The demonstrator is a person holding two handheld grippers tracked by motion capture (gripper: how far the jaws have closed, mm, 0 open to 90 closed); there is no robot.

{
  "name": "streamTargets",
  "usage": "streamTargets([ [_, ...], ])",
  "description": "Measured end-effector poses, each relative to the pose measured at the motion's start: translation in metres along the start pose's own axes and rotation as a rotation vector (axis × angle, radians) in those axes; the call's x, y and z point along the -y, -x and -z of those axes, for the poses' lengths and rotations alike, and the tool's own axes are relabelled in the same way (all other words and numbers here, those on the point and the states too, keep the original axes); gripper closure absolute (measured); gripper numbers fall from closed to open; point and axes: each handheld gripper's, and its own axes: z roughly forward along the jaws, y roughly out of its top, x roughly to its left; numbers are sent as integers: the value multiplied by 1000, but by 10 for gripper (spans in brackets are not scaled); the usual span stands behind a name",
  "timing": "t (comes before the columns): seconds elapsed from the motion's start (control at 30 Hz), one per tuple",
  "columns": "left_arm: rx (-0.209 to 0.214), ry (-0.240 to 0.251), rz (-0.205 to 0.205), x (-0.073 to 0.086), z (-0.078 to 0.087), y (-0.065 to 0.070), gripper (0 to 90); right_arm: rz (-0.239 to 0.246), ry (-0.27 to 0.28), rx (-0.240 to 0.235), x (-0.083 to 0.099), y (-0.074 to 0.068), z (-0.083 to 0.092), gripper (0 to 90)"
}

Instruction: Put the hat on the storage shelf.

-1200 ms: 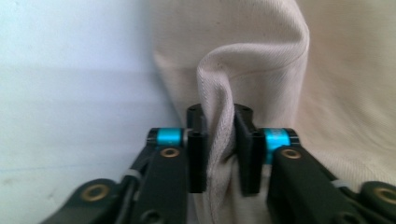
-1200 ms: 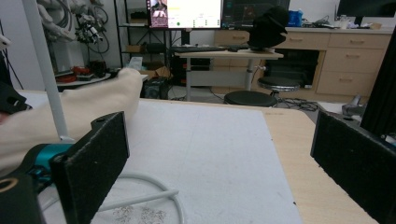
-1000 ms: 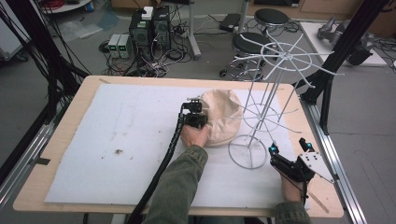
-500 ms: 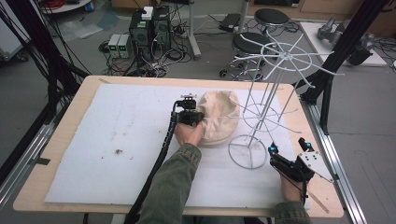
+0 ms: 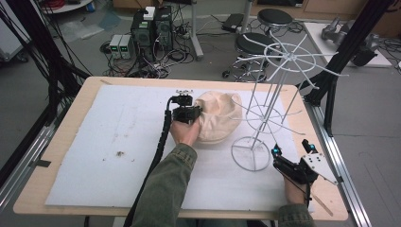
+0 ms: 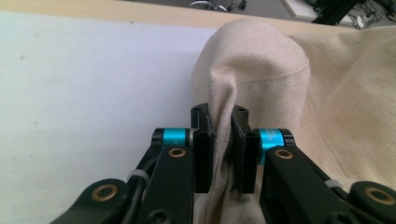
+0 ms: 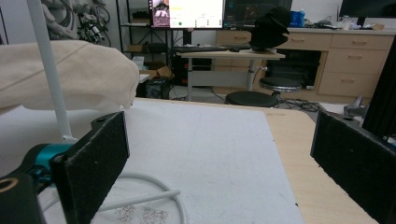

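The cream cloth hat [image 5: 218,117] lies on the worktop's white mat [image 5: 94,142] just left of the white wire stand [image 5: 265,109], its long axis running toward the stand. The left gripper view shows what the high view hides: a fold of its fabric pinched between the left gripper [image 6: 220,135] fingers. The right gripper [image 7: 219,154] rests near the stand's ring base [image 5: 250,153], fingers spread wide around nothing.

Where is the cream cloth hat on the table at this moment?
In the high view the cream cloth hat lies on the white mat near the table's far edge, between the left tool, which pinches its fabric, and the white wire stand.

tongs [image 7: 219,158] spread wide, white stand [image 7: 46,70], cream cloth [image 7: 70,74]
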Motion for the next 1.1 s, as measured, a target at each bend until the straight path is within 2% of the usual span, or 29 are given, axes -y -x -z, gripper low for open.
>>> streamTargets([
  [0.23,-18,71,0,-8,16,-7,809,2,0,0,0,0,0,34],
  [0.53,-4,179,-14,-21,40,-13,808,3,0,-1,0,-1,0,34],
  [0.63,-7,241,-22,-27,51,-14,807,2,0,-1,0,-1,0,34],
  [0.77,9,306,-26,-33,63,-16,807,2,0,-2,0,-1,0,34],
  [1.0,16,350,-31,-38,73,-21,807,3,2,-3,0,-1,0,34],
  [1.1,13,394,-38,-40,79,-23,807,3,2,-4,0,-1,0,34],
])
